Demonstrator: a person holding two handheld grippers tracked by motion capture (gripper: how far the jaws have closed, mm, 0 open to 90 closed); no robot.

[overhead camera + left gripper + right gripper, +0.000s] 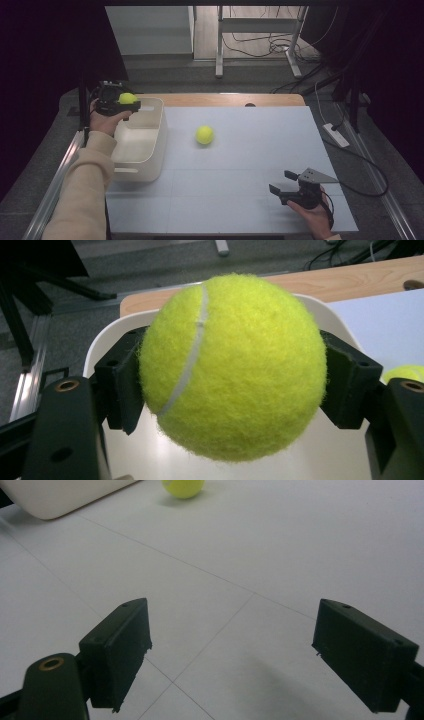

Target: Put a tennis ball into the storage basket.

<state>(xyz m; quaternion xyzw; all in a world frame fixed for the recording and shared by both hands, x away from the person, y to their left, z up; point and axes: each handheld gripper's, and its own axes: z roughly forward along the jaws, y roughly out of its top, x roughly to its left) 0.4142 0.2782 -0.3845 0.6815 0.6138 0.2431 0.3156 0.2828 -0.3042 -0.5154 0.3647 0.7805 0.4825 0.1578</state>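
Clamped in the left gripper point(120, 106) over the bin's point(150, 150) rim, the ball point(127, 98) could drop outside if let go early; the right gripper point(286, 186) gapes empty.

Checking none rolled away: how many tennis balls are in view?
2. One tennis ball is clamped in the left tongs above the white bin; the other ball lies on the white mat. The bin's near wall could hide more.
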